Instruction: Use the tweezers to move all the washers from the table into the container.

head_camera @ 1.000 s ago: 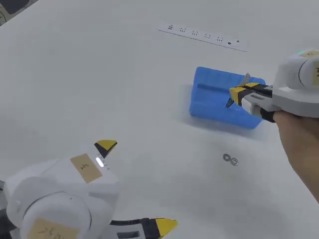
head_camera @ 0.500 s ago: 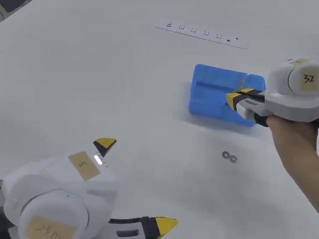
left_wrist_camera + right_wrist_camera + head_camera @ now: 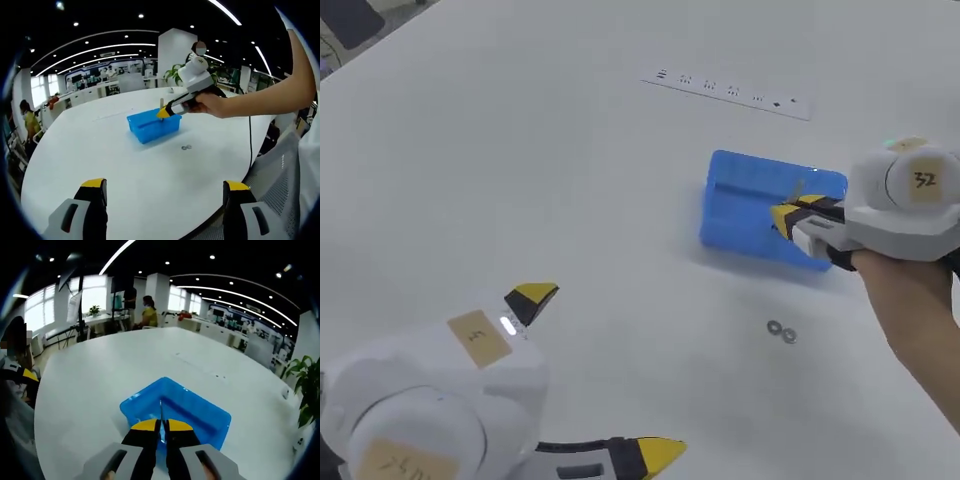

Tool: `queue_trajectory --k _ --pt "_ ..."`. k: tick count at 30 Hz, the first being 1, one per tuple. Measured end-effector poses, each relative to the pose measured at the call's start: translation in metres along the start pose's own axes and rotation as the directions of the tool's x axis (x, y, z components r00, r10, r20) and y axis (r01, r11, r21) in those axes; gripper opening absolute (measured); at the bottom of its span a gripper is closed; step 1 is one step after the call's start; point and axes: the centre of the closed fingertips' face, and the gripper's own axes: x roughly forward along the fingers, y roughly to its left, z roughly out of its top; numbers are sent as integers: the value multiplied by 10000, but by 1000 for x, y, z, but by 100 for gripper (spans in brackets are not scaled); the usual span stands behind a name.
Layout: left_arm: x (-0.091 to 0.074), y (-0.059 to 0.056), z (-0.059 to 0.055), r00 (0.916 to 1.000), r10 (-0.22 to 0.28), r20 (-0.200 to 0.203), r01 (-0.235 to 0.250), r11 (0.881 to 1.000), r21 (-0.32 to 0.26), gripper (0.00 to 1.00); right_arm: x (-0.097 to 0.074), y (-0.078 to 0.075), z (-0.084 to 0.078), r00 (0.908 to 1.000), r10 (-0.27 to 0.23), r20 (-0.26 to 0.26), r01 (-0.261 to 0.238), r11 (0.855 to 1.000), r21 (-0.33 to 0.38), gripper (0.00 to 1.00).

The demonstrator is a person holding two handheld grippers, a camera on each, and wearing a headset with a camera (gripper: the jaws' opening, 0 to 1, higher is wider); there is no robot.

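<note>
A hand [image 3: 903, 290] reaches in from the lower right of the head view, holding the right gripper [image 3: 784, 214] level over the blue container [image 3: 750, 195]. Its jaws are clamped on the tweezers [image 3: 799, 189]. Two washers [image 3: 781, 331] lie side by side on the table [image 3: 570, 150], below the container in the frame. At lower left, the left gripper [image 3: 598, 373] gapes wide and holds nothing.

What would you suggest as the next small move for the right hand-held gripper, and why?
Probably swing the right hand-held gripper and its tweezers from over the blue container to the two washers lying on the table. I cannot tell whether the tweezers hold one.
</note>
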Motion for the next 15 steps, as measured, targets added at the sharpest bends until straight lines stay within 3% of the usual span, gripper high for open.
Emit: queue_trajectory --k 10,15 --pt "1 -2 -3 9998 -84 -171 85 9999 70 99 -34 -2 24 9951 -164 976 101 9978 655 1" --pt "2 -3 -3 9998 -87 -199 89 9999 112 98 -46 1 28 9933 -84 1149 -16 9962 871 1"
